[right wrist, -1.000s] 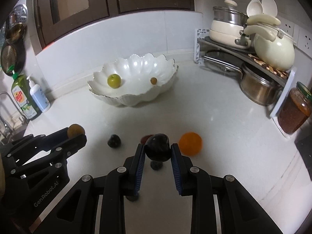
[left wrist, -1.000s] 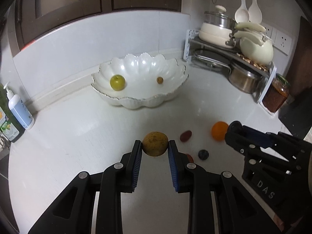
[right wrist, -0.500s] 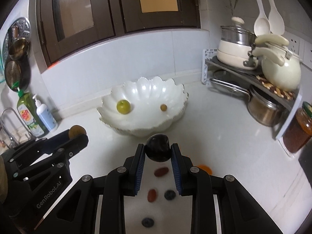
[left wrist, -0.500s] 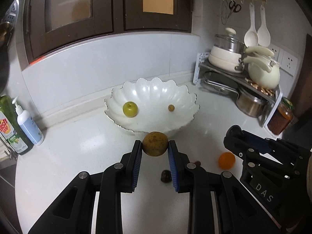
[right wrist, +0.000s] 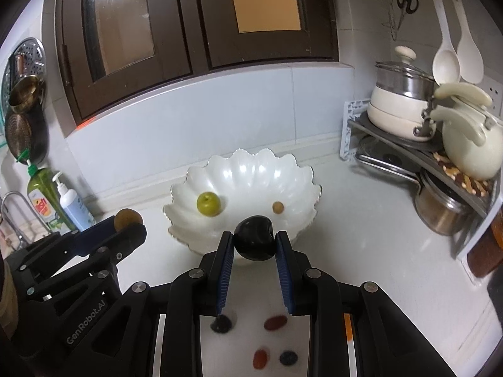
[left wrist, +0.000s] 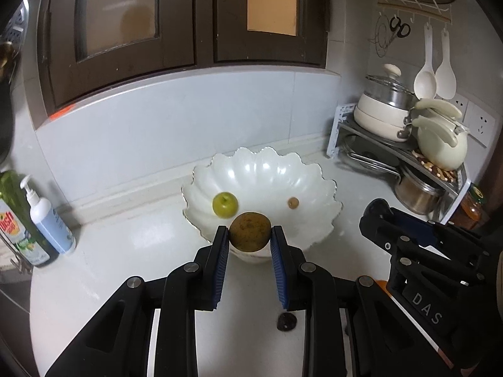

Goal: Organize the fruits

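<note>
My left gripper [left wrist: 250,235] is shut on a round brown fruit [left wrist: 250,232], held above the counter just before the white scalloped bowl [left wrist: 317,185]. My right gripper [right wrist: 254,242] is shut on a dark, near-black fruit [right wrist: 254,241], also just before the bowl [right wrist: 301,179]. The bowl holds a green fruit [left wrist: 225,204] and a small tan fruit [left wrist: 293,202]. On the counter under the right gripper lie two dark berries [right wrist: 221,324] [right wrist: 288,357] and two red fruits [right wrist: 275,322] [right wrist: 260,358]. A dark fruit [left wrist: 286,321] lies under the left gripper.
A corner rack [left wrist: 405,154] with pots and a cream kettle [left wrist: 441,150] stands at the right. A jar [left wrist: 471,209] sits beside it. Soap bottles [left wrist: 47,220] stand at the left by the wall. An orange [right wrist: 347,330] lies half hidden behind my right finger.
Both grippers have risen and moved toward the bowl with their fruits. The loose fruits on the counter now lie lower in view, under the fingers.
</note>
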Tool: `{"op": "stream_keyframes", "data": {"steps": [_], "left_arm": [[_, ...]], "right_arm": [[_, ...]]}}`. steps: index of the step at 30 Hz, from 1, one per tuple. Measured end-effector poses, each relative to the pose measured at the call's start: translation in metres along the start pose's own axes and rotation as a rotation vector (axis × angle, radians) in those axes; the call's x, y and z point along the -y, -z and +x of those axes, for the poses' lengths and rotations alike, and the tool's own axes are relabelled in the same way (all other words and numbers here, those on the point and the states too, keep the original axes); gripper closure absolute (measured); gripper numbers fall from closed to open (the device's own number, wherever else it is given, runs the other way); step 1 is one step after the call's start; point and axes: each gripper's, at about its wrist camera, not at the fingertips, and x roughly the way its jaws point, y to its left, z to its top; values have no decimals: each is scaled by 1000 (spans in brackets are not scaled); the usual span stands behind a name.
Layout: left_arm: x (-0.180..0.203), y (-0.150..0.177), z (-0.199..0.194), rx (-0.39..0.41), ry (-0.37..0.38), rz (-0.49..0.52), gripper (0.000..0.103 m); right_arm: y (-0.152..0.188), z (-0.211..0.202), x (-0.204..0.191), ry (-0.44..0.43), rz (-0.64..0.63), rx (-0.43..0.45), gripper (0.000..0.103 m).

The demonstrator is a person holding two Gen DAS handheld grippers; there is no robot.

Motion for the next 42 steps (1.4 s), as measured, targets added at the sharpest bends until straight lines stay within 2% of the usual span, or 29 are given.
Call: {"op": "stream_keyframes", "data": {"steps": [14, 32, 42], "left_arm": [[-16, -36, 36, -28, -13, 0, 76], [-19, -46, 125, -184, -17, 9, 76], [-22, -44, 165, -280, -17, 4, 76]], "right_arm": [[-37, 44, 2, 23, -15, -52, 75], [-55, 123, 15, 43, -21, -210, 75], [-48, 157, 16, 42, -30, -290, 75]]}}
